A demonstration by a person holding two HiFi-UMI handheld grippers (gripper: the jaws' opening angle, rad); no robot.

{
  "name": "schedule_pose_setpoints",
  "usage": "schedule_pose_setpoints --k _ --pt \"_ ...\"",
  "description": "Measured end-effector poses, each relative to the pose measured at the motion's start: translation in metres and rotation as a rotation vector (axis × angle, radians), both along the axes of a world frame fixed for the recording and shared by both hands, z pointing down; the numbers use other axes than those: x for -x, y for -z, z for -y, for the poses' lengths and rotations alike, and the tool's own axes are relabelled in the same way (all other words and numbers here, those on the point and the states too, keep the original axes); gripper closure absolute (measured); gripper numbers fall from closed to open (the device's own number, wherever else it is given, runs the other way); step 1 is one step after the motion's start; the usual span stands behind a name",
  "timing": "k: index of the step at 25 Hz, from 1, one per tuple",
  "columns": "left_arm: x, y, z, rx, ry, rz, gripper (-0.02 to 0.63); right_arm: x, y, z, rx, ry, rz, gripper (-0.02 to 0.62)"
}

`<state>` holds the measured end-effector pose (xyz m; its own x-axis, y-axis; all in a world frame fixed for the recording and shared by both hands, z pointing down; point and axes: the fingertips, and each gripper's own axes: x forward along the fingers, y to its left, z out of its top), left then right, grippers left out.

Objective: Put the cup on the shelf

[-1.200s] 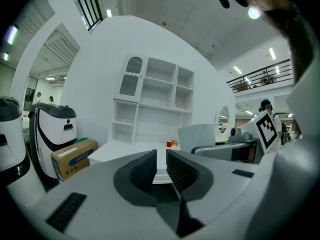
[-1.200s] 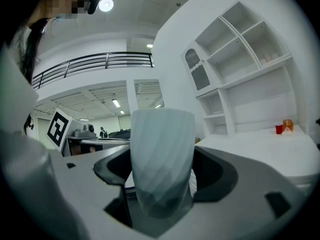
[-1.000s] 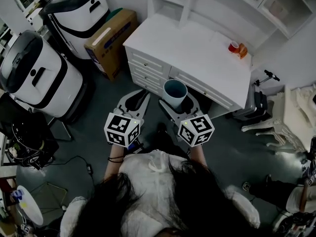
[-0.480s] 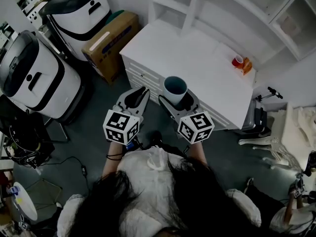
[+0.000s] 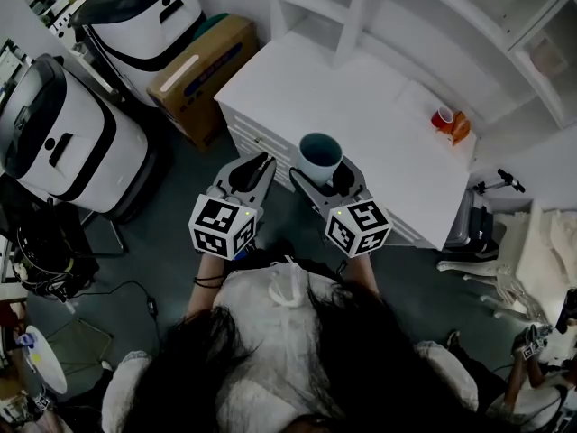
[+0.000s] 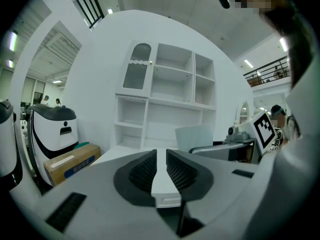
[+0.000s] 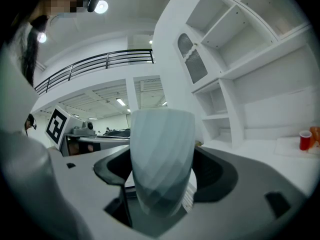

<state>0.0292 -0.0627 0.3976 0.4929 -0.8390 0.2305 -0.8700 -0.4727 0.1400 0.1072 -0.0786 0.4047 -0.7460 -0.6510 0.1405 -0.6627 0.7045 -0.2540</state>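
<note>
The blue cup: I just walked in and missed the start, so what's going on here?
A person holds tongs in each hand. The right tongs grip the blue cup upright, in the air near the front edge of the white cabinet. The left tongs are closed on nothing and held alongside. The cup is not yet on the shelves at the back of the cabinet. A small red cup stands on the cabinet top.

Right gripper (image 7: 162, 173): fingers (image 7: 114, 173) pressed on both sides of the pale grey-blue cup (image 7: 161, 154), which stands upright with a faceted wall. White shelf unit (image 7: 235, 69) rises at right. Small red cup (image 7: 305, 140) sits on the white tabletop (image 7: 265, 151), far right, well apart.
</note>
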Motion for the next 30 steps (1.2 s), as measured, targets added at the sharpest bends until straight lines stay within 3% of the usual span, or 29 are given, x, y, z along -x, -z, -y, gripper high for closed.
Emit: schedule_pose_setpoints --k 14,30 --pt "0.015 -0.01 0.041 0.026 0.018 0.009 0.538 0.015 -0.019 0.044 0.043 0.012 0.005 0.241" --pt "0.058 -0.016 0.182 0.027 -0.104 -0.002 0.538 0.059 -0.031 0.172 0.041 -0.1 -0.023 0.241"
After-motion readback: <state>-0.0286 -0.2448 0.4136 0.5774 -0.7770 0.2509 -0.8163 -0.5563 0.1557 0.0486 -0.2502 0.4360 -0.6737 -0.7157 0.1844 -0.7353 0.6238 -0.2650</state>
